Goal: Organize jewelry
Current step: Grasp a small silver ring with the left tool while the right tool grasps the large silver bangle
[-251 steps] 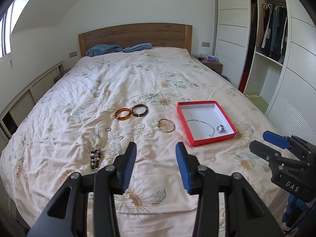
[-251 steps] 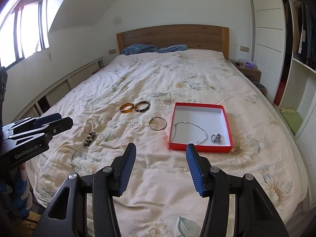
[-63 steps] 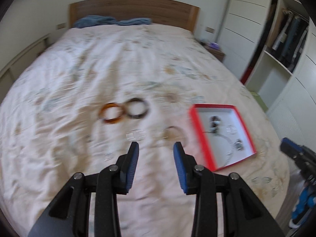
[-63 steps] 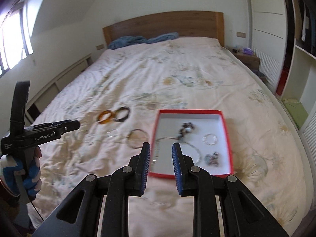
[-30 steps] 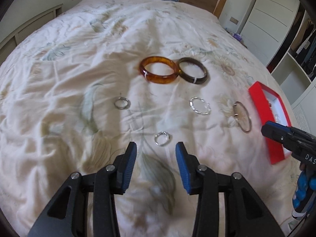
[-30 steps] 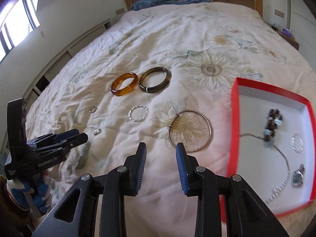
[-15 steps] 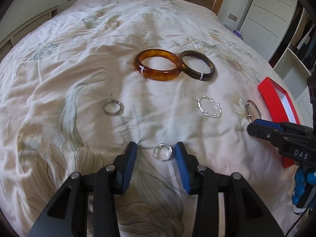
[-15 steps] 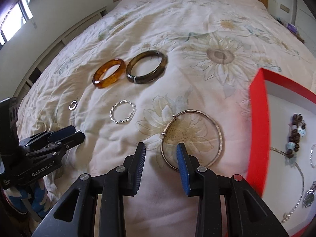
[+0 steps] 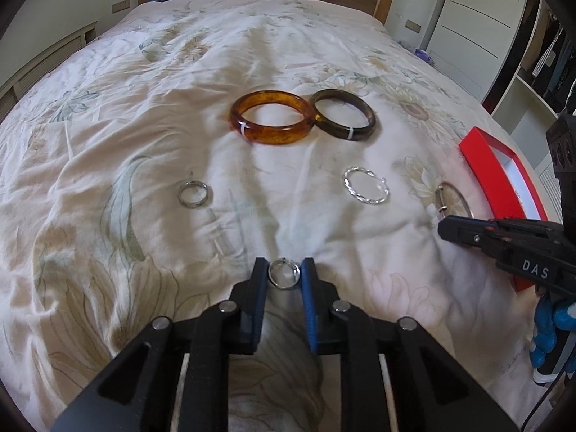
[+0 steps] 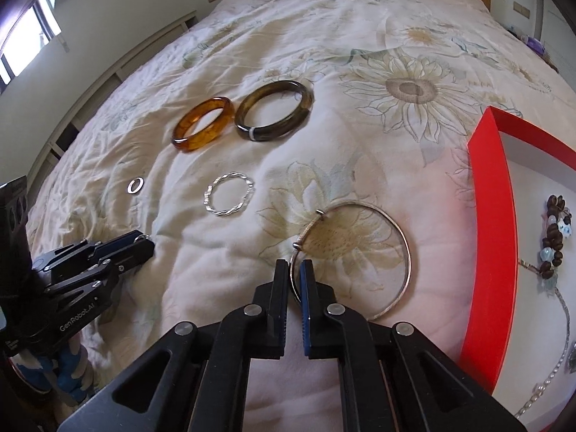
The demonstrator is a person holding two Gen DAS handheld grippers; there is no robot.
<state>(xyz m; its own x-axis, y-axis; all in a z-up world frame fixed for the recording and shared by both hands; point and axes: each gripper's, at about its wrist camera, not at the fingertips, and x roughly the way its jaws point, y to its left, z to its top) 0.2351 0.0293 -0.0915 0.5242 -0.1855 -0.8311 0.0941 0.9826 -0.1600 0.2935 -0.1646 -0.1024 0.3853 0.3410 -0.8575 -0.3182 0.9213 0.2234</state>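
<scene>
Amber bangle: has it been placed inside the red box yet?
No. The amber bangle lies on the bedspread touching the dark bangle, well away from the red box.

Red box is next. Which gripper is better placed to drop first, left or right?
Probably the right gripper: it is shut on the thin silver bangle, which lies right beside the red box. The left gripper, jaws closing around the small ring, sits farther from the box.
</scene>
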